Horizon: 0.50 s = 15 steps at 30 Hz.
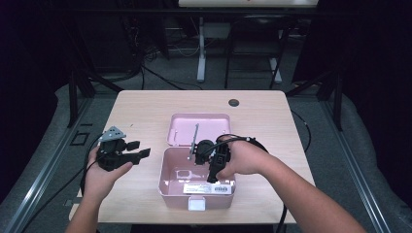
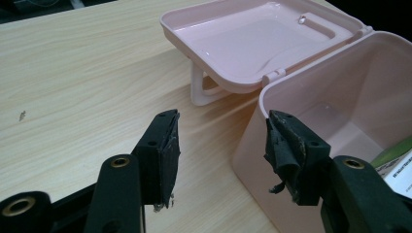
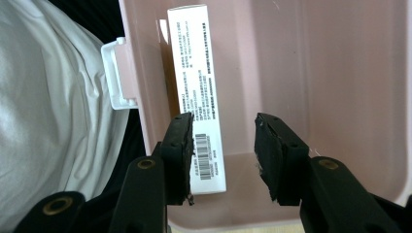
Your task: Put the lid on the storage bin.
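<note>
Just left of the pink storage box, above the wooden table, the left gripper hangs with its jaws spread and nothing between them, the box's near wall close beside its right jaw and the hinged lid lying open beyond. Farther right, the right gripper reaches down into the box with its jaws also parted. A white printed carton stands against the wall beside its left jaw, unclamped.
</note>
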Tool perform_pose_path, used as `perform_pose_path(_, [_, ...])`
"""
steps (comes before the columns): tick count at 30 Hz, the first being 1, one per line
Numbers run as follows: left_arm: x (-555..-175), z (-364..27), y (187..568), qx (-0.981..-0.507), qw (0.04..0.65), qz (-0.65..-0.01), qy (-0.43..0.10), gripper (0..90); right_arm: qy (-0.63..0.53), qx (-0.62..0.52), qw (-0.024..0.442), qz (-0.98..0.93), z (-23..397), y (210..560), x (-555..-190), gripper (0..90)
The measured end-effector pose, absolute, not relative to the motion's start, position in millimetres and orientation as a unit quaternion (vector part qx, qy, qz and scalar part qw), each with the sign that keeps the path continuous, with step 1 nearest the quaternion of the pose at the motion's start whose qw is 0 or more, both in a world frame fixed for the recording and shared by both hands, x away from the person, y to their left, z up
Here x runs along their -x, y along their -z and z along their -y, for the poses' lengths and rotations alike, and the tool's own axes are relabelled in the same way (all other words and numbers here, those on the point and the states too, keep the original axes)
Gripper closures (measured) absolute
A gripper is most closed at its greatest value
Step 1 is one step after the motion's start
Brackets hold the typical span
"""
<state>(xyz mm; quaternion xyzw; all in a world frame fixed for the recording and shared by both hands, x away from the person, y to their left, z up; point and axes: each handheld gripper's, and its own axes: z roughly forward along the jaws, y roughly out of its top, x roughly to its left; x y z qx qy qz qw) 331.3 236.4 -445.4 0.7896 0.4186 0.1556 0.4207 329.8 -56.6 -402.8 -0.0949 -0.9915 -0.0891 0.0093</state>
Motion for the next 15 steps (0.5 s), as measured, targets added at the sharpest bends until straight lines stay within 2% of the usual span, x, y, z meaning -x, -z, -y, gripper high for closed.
perform_pose_path(15, [-331, -227, 449, -0.8, 0.412, -0.409, -0.151, 48.5, 0.108, 0.133, -0.006, 0.985, 84, 392, -339, 57.9])
